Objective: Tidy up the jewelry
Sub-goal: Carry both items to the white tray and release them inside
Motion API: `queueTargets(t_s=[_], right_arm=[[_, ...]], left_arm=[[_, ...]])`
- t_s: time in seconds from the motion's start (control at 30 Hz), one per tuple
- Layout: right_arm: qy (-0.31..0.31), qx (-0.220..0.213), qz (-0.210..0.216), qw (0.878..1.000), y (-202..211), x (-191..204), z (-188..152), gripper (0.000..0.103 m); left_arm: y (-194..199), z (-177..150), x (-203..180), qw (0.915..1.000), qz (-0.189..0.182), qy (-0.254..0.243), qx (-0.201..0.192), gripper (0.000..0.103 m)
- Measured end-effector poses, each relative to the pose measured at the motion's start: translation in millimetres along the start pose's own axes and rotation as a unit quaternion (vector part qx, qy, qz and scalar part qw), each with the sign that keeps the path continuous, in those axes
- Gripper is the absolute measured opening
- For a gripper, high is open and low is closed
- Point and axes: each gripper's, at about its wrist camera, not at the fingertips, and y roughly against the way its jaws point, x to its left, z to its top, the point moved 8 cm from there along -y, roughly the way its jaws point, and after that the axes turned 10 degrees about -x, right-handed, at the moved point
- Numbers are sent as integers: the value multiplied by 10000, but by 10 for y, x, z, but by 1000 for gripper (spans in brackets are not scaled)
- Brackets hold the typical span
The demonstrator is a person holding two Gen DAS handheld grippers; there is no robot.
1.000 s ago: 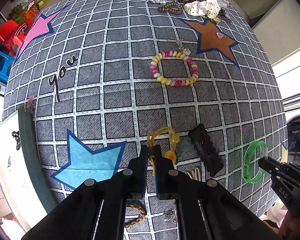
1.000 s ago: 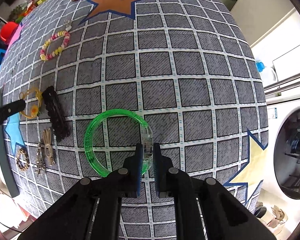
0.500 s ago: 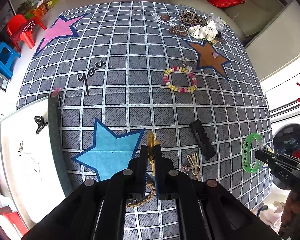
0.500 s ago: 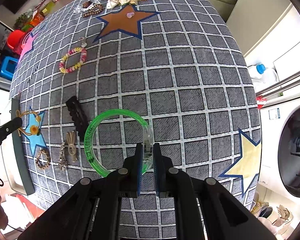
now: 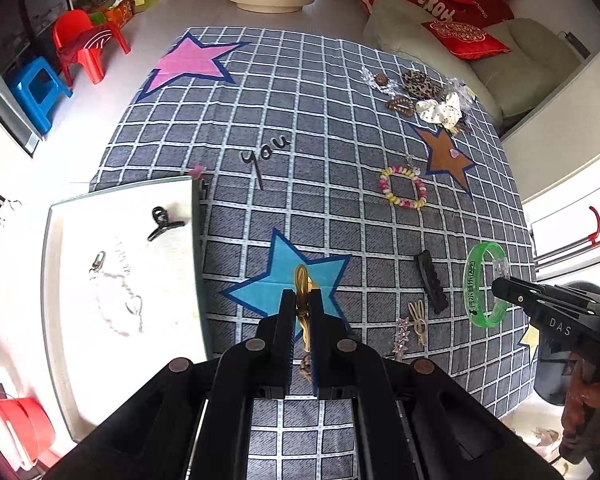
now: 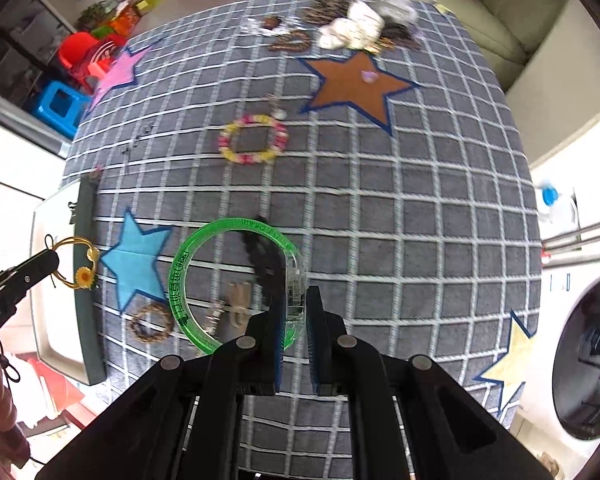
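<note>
My left gripper (image 5: 301,300) is shut on a yellow cord bracelet (image 5: 301,280) with a sunflower charm (image 6: 85,277) and holds it high above the blue star, near the white tray (image 5: 76,360). My right gripper (image 6: 294,300) is shut on a green plastic bangle (image 6: 180,280), also lifted; the bangle also shows in the left wrist view (image 5: 473,280). The tray holds a black claw clip (image 5: 162,221) and a thin chain (image 5: 116,292).
On the checked cloth (image 5: 300,120) lie a pink-and-yellow bead bracelet (image 5: 402,192), a black hair clip (image 5: 431,280), a beige bunny clip (image 5: 418,320), a braided brown ring (image 6: 150,322), and a pile of scrunchies (image 5: 436,108) at the far end. A washing machine (image 6: 580,360) stands right.
Both grippers have risen well above the cloth with their bracelets. The left one has carried the yellow bracelet leftward toward the tray, which has come fully into view.
</note>
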Motion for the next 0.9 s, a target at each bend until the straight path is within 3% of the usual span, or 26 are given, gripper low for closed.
queueTargets(t_s=[0.07, 0.23, 0.63, 0.9], right_arm=[[196, -22, 128, 9997, -12, 220, 70, 10], [761, -24, 459, 9960, -60, 847, 199, 10], [2092, 183, 1107, 9714, -350, 2317, 261, 10], [2574, 433, 1198, 9579, -741, 2929, 195, 10]], left_arm=[[104, -39, 219, 9999, 68, 128, -61, 13], [337, -238, 1243, 9982, 262, 506, -168, 13], [358, -608, 2097, 9858, 811, 1459, -166, 13], [123, -857, 2547, 9761, 1220, 1795, -79, 13]])
